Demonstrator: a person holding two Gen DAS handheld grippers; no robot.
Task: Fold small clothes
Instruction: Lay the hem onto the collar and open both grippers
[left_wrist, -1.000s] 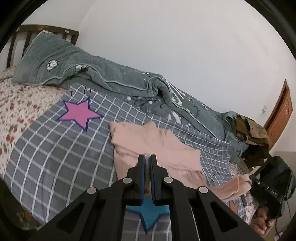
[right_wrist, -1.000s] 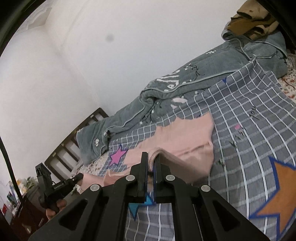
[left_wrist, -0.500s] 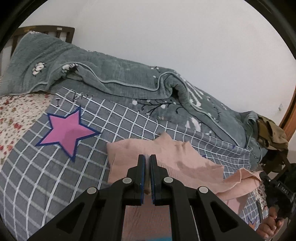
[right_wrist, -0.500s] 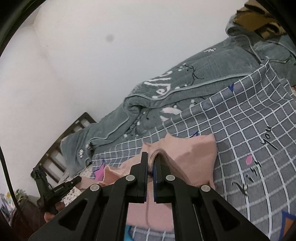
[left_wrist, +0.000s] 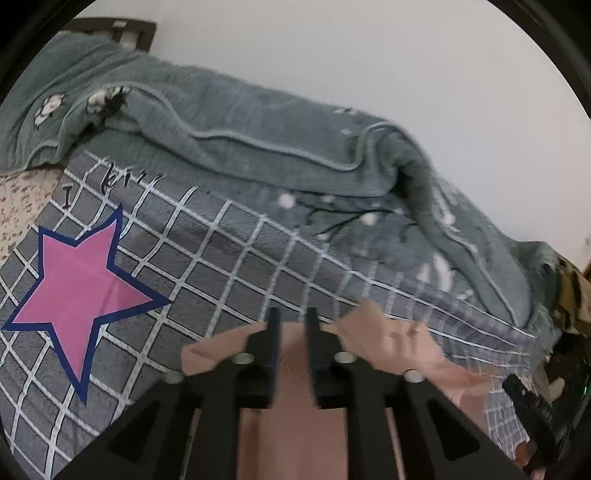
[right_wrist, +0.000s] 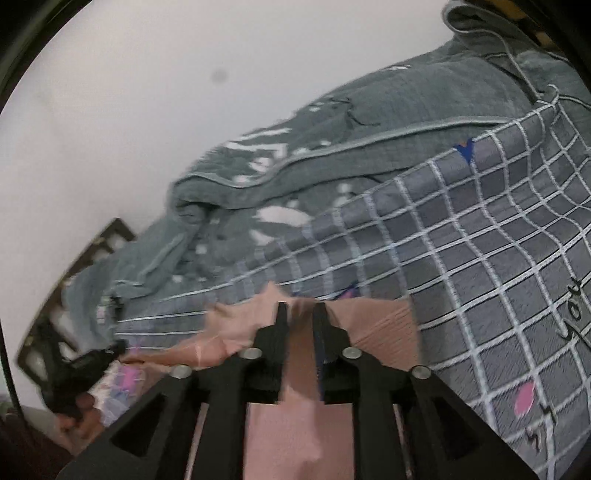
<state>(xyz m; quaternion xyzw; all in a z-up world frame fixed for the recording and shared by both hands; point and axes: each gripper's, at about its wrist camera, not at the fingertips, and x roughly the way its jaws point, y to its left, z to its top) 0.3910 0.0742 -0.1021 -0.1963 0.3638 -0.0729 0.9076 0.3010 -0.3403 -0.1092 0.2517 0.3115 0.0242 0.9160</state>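
**Pink garment on a checked bedspread, both grippers parted**

Pink, soft and ribbed, the garment (left_wrist: 295, 369) lies on a grey bedspread (left_wrist: 229, 258) with a white check, at the near side of the bed, under both grippers. Its far edge is rumpled and a loose flap trails off to the right in the left wrist view.

The left gripper (left_wrist: 291, 325) has just been opening; its jaws stand apart over the cloth, which shows in the gap without being pinched. The right gripper (right_wrist: 299, 317) has likewise just been opening, with a raised fold of the garment (right_wrist: 303, 314) standing between its parted jaws.

A pink star (left_wrist: 77, 284) edged in blue is printed on the bedspread, left of the garment. Black handwriting near its far left corner starts with "I"; in the right wrist view the word "you" (right_wrist: 572, 314) can be read. A grey-green quilt (left_wrist: 258, 147) is heaped along the far side.
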